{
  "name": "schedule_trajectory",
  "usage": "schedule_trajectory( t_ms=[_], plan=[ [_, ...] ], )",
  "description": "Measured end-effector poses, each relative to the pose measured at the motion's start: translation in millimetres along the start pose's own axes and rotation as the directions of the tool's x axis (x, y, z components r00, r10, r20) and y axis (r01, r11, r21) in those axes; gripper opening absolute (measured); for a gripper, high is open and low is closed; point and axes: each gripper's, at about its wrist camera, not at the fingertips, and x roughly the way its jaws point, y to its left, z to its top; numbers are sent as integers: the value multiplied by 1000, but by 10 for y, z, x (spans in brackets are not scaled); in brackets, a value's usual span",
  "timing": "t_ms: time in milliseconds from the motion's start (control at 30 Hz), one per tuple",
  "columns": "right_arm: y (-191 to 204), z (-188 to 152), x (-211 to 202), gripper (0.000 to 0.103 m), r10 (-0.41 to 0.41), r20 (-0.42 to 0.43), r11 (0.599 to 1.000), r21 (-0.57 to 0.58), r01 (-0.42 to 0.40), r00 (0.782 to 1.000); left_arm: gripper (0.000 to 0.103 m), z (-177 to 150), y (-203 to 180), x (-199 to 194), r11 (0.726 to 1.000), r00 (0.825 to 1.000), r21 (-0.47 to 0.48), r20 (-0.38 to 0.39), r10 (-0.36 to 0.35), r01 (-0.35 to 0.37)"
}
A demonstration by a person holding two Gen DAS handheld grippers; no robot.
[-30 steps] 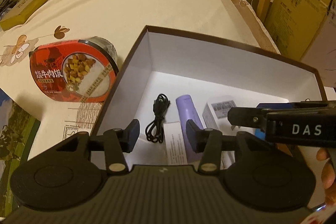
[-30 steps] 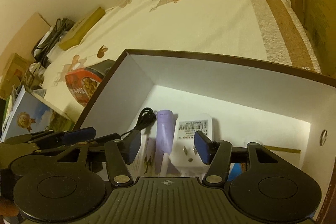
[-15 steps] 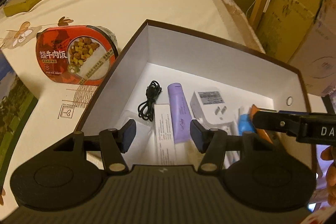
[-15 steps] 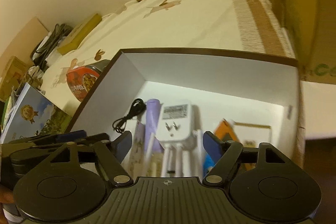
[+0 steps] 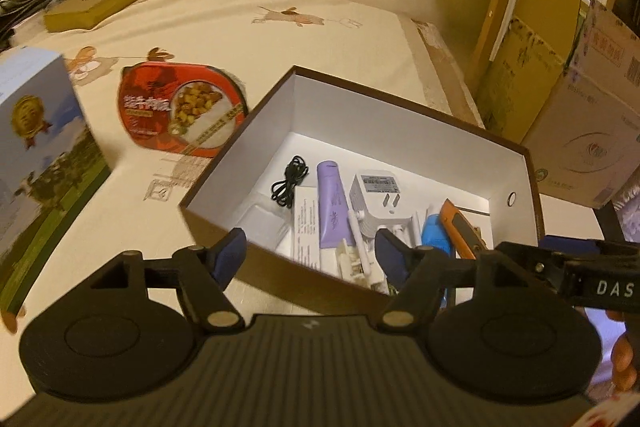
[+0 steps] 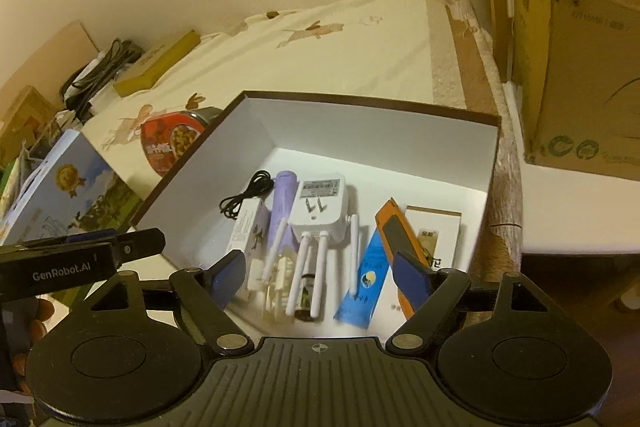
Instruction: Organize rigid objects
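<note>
A brown box (image 5: pixel 404 111) (image 6: pixel 376 131) with white inside walls sits on the patterned tablecloth. It holds a black cable (image 5: pixel 290 181) (image 6: pixel 246 193), a purple tube (image 5: pixel 333 205) (image 6: pixel 282 203), a white plug-in router (image 5: pixel 378 199) (image 6: pixel 320 213) with antennas, a blue tube (image 6: pixel 366 277), an orange utility knife (image 5: pixel 460 227) (image 6: pixel 394 239) and small cartons. My left gripper (image 5: pixel 310 259) hovers over the box's near wall, jaws opening, nothing between them. My right gripper (image 6: pixel 320 277) hangs above the box's near end, jaws also opening and empty.
A red instant-meal bowl (image 5: pixel 180 109) (image 6: pixel 172 141) lies left of the box. A blue-and-green carton (image 5: pixel 36 163) (image 6: pixel 68 191) stands at the near left, a flat olive box (image 5: pixel 94 5) at the far left. Large cardboard boxes (image 5: pixel 576 115) (image 6: pixel 576 39) stand to the right.
Both grippers have pulled back and risen out of the box, and their jaws have spread wider. More of the box's contents and the table around it show now.
</note>
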Motion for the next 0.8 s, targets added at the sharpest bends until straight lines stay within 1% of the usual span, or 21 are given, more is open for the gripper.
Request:
schedule_trajectory(
  t_ms=[167,267,333,433,600,667,800],
  plan=[
    [105,-87,-236,78,-5,2,1000,-26,5,1000,68,-119,47,-337,999,999,-38,12,38,-37],
    [201,-148,-391,78,3,6,999,-51,-3,1000,72,-236,77,-577,997,998,-62,14,55,-54],
    [274,-202,-487,78,6,2,997,-75,-5,1000,73,-334,95,-740,995,998,-74,18,65,-64],
    [362,-289,-626,78,24,-14,995,-101,-25,1000,73,-495,119,-967,991,996,-103,-2,86,-85],
    [501,-441,-838,78,49,-46,989,-135,-54,998,72,-757,132,-1351,979,985,-114,-37,166,-169],
    [560,-498,-926,78,55,-49,986,-152,-62,997,72,-846,134,-1509,976,983,-119,-45,179,-183],
    [646,-598,-1075,78,66,-57,982,-172,-75,996,72,-958,109,-1795,970,977,-117,-35,209,-211]
  ],
)
